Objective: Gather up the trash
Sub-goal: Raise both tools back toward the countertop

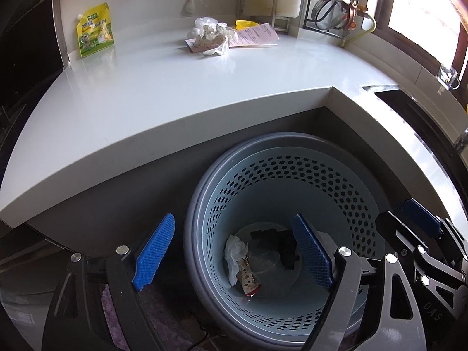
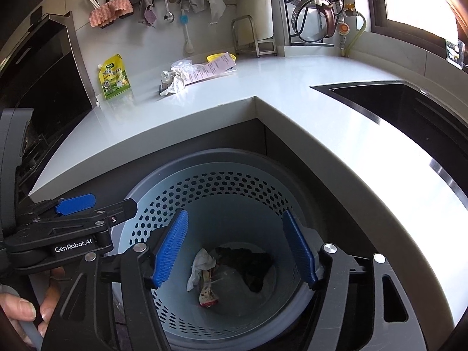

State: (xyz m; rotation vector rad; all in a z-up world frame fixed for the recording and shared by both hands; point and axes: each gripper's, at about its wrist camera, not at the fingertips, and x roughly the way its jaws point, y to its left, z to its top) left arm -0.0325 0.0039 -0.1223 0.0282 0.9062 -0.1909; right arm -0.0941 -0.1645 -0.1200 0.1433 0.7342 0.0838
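A round, perforated pale-blue trash bin (image 2: 222,234) stands on the floor directly below both claws, tucked into the inner corner of an L-shaped white desk (image 2: 292,93). It likely sits there so that rubbish can be carried only a short way off the desk edge and dropped. At the bin's bottom, straight beneath the claws, lie a crumpled white tissue (image 2: 201,266), a small printed snack wrapper (image 2: 207,291) and a dark crumpled item (image 2: 248,263).

The right claw (image 2: 234,251) hovers over the bin mouth with its blue pads spread wide and nothing between them. The left claw (image 1: 231,251) hangs just beside it, also spread wide and empty, one pad over the bin and the other outside its rim. Both appear held above the opening as the position for letting trash fall.

Farther ahead of the claws, well apart from them near the back wall, more trash waits on the desk: a heap of crumpled white paper (image 1: 209,36) with a pink printed receipt (image 1: 257,35) touching it. To the left of that heap a yellow-green spouted pouch (image 1: 93,30) leans against the wall; whether it is trash I cannot tell. To the right of the claws, a dark sink (image 2: 409,108) is set into the desk. The collecting looks partly done.
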